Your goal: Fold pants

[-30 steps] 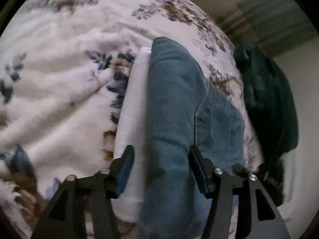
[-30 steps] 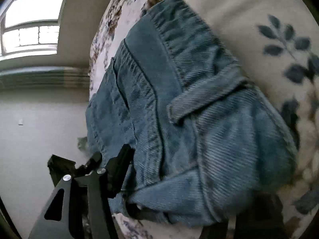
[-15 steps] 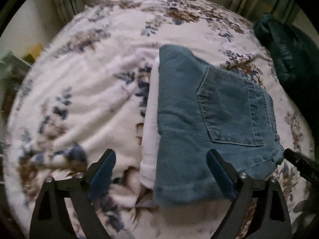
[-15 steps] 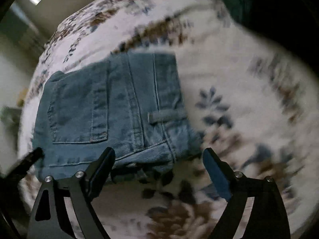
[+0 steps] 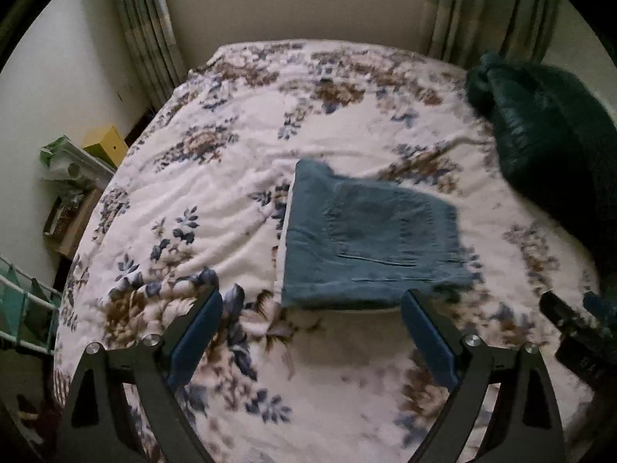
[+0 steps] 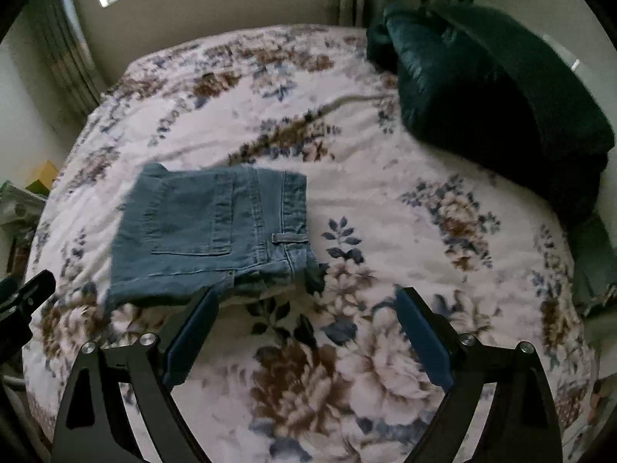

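The blue denim pants (image 5: 366,239) lie folded into a compact rectangle on the floral bedspread (image 5: 216,177), back pocket up, with a white layer showing along their left edge. They also show in the right wrist view (image 6: 208,231). My left gripper (image 5: 310,328) is open and empty, just in front of the pants' near edge. My right gripper (image 6: 306,326) is open and empty, in front and to the right of the pants. The right gripper's body shows at the right edge of the left wrist view (image 5: 574,328).
A dark green quilt or jacket (image 6: 493,88) is heaped at the bed's far right corner. Curtains (image 5: 142,27) and a window lie beyond the bed. A shelf with a yellow box (image 5: 106,146) stands left of the bed.
Both grippers opened, let go of the pants and pulled back and up from them. The folded pants now lie flat on the bed.
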Demonstrator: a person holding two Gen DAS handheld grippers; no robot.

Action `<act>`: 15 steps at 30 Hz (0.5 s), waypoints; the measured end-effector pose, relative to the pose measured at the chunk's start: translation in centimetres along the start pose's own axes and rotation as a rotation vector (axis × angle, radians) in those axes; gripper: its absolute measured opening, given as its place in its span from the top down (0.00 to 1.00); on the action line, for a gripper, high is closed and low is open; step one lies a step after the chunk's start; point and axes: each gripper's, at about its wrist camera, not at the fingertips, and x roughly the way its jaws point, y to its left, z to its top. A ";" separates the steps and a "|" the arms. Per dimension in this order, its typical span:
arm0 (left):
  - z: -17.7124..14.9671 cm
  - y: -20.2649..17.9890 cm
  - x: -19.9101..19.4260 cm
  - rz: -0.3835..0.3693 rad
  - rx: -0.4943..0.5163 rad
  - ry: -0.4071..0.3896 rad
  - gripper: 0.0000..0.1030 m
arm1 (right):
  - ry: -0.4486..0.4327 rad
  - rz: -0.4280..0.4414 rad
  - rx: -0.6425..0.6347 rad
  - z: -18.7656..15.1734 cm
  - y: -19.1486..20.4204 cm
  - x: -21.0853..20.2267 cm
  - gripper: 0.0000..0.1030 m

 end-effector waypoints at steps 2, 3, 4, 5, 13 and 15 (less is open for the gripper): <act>-0.5 -0.6 -3.0 0.002 0.005 -0.026 0.08 | -0.028 0.008 -0.010 -0.6 -0.6 -3.4 0.07; -0.9 -1.0 -5.0 0.003 0.005 -0.041 0.08 | -0.038 0.018 -0.007 -0.9 -1.1 -5.4 0.07; -1.4 -1.3 -6.9 0.002 0.003 -0.054 0.08 | -0.048 0.028 -0.006 -1.3 -1.6 -7.2 0.07; -1.6 -1.5 -8.1 0.001 0.001 -0.060 0.08 | -0.061 0.030 -0.010 -1.7 -1.9 -9.0 0.07; -5.0 -2.7 -21.8 0.034 -0.002 -0.174 0.08 | -0.159 0.067 -0.057 -5.3 -4.6 -24.2 0.07; -5.8 -2.9 -24.4 0.025 -0.005 -0.185 0.08 | -0.184 0.074 -0.077 -6.1 -5.1 -27.7 0.07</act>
